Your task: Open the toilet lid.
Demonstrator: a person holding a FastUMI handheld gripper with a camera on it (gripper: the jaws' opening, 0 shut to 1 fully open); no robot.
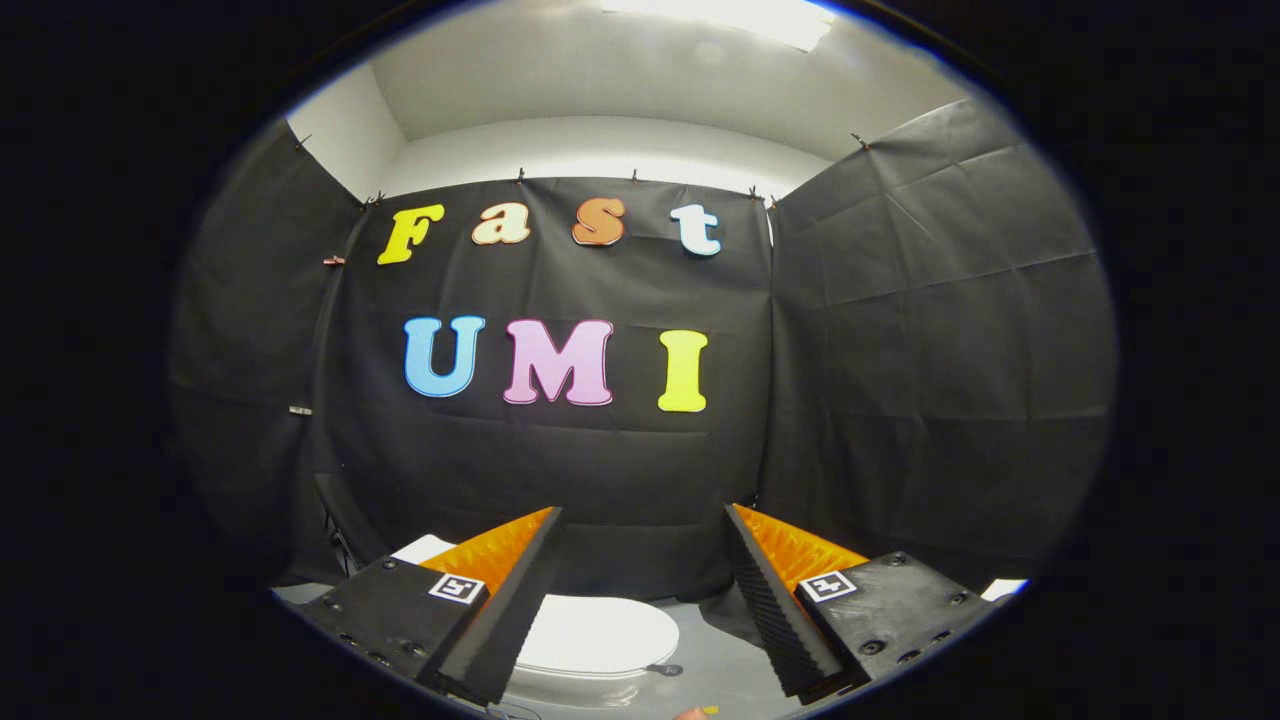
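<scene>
Booth floor grey, black cloth walls all round. Gripper (pixel 642 600) fingers spread wide, holding nothing. Toilet lid (pixel 598 632) is white, looks down flat, sits low between the fingers and just ahead of them, not touched. My call: approach step. Drop lower, come at the lid's near edge, get one finger under the lip, then lift towards the back wall.

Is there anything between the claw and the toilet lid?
No. The open claw hangs above the closed toilet lid; the gripper view shows just bare space between.
</scene>
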